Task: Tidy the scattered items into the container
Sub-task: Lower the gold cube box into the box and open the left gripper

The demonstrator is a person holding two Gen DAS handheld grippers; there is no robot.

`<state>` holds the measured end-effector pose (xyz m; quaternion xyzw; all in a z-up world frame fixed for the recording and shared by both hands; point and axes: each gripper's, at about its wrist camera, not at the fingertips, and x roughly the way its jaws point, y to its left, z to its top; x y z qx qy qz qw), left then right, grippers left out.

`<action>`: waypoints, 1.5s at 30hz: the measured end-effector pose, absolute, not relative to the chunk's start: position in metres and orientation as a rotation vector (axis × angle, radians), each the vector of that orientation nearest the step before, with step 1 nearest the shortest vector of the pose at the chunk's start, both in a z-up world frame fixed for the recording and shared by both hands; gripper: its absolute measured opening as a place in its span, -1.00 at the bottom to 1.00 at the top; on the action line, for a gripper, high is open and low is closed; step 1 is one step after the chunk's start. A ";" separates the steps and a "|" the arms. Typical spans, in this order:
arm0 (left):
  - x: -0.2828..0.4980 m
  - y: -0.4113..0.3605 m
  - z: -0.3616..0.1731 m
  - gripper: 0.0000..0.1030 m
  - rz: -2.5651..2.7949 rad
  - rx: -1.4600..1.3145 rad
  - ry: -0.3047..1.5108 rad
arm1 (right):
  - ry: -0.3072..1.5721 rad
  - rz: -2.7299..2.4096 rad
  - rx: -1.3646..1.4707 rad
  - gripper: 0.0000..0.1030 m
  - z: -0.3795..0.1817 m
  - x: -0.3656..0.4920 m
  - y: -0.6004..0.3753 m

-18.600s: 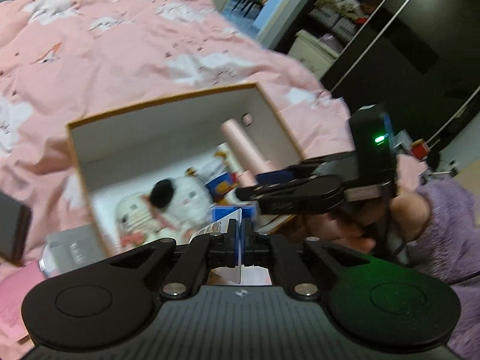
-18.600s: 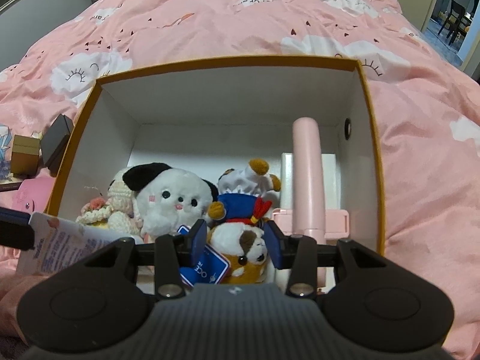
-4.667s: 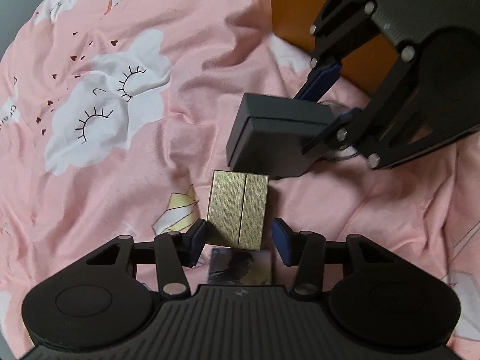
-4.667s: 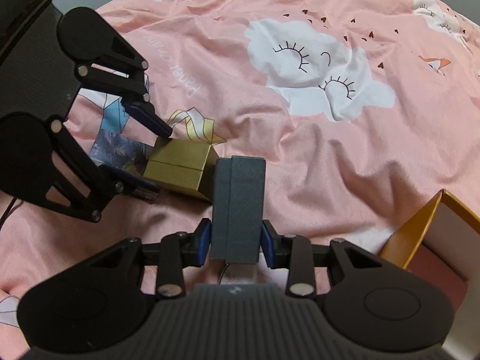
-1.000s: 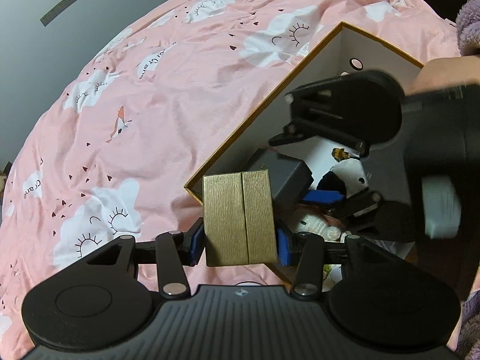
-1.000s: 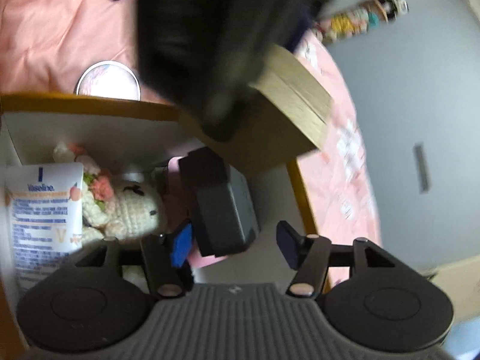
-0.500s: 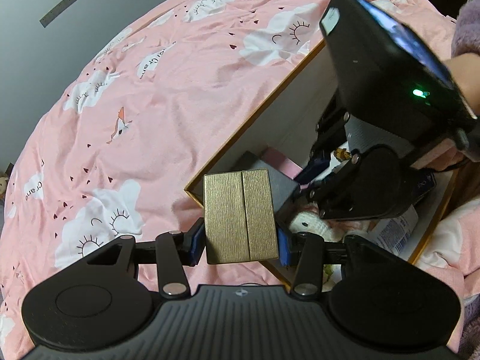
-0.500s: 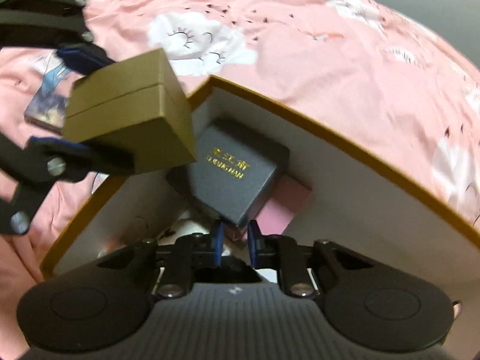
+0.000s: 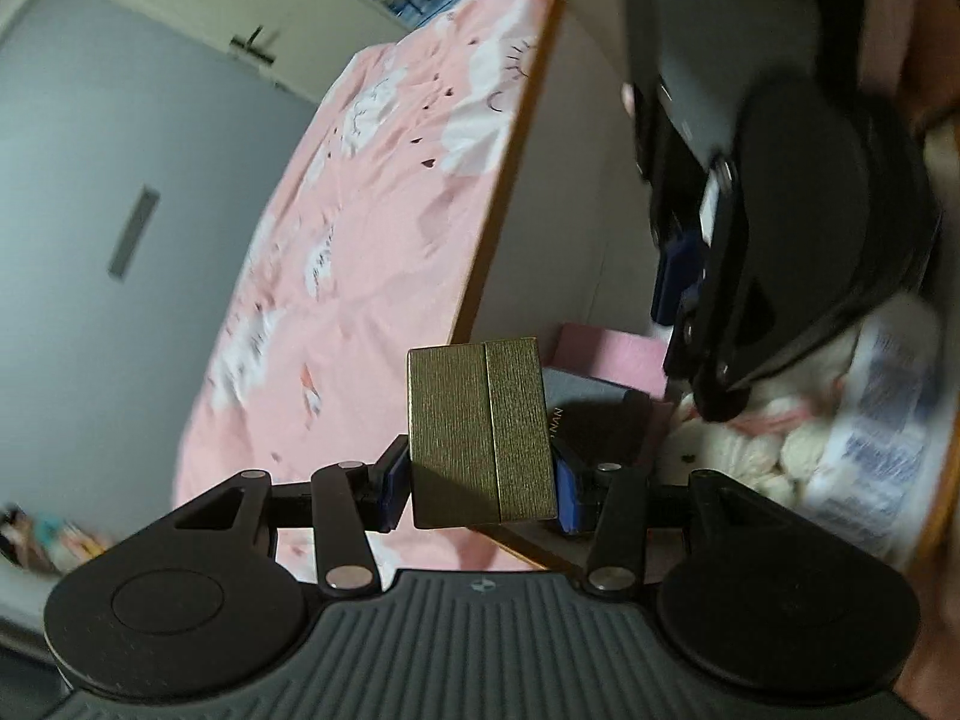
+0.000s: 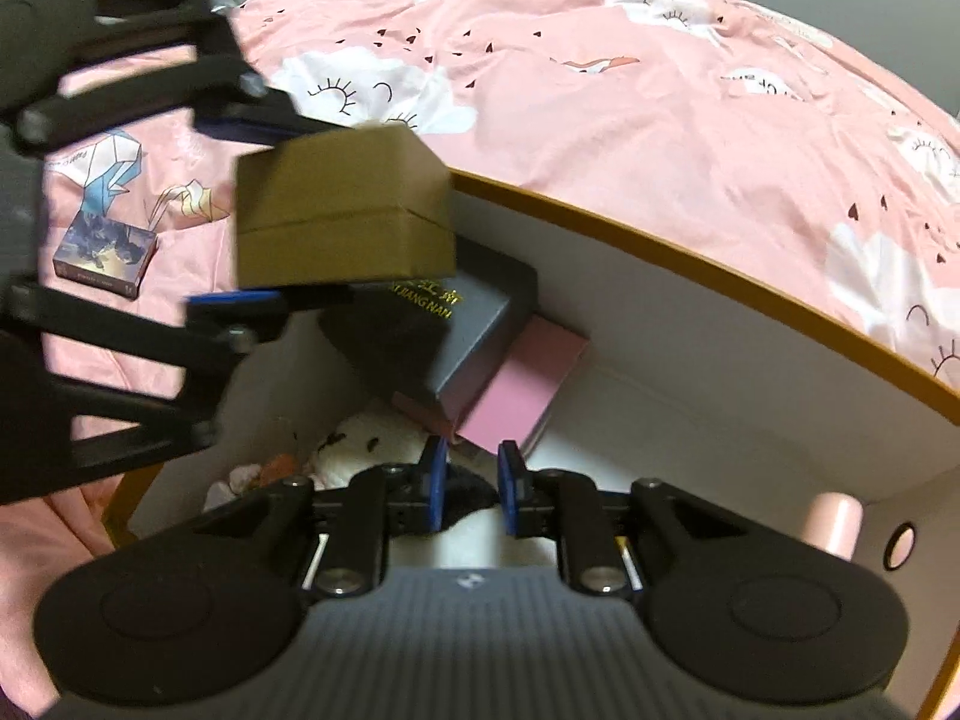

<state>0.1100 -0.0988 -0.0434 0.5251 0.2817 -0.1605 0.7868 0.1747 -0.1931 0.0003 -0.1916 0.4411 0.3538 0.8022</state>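
The pink bed cover fills the upper part of the right wrist view. The orange-rimmed container crosses the middle of that frame, its white inside holding a dark grey box that leans on a pink box, with plush toys low in it. At the left, the left hand-held gripper clamps the gold box over the container's edge. At the bottom centre, the right hand-held gripper is empty, its narrow jaws opening slightly. A small card pack lies on the bed at the left.
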 end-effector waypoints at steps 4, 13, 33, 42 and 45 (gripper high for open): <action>0.103 -0.106 -0.064 0.04 -0.354 1.249 0.542 | 0.934 0.759 -0.421 -0.60 0.003 0.167 -0.196; 0.095 -0.104 -0.097 0.07 -0.350 1.441 0.426 | 0.938 0.756 -0.405 -0.56 0.004 0.164 -0.200; 0.106 -0.097 -0.076 0.24 -0.427 1.301 0.558 | 0.961 0.855 -0.178 -0.40 0.004 0.183 -0.165; 0.098 -0.085 -0.052 0.24 -0.438 1.159 0.633 | 0.980 0.799 -0.153 -0.61 0.004 0.177 -0.167; 0.097 -0.079 -0.044 0.14 -0.404 1.101 0.666 | 0.997 0.789 -0.108 -0.62 -0.001 0.182 -0.168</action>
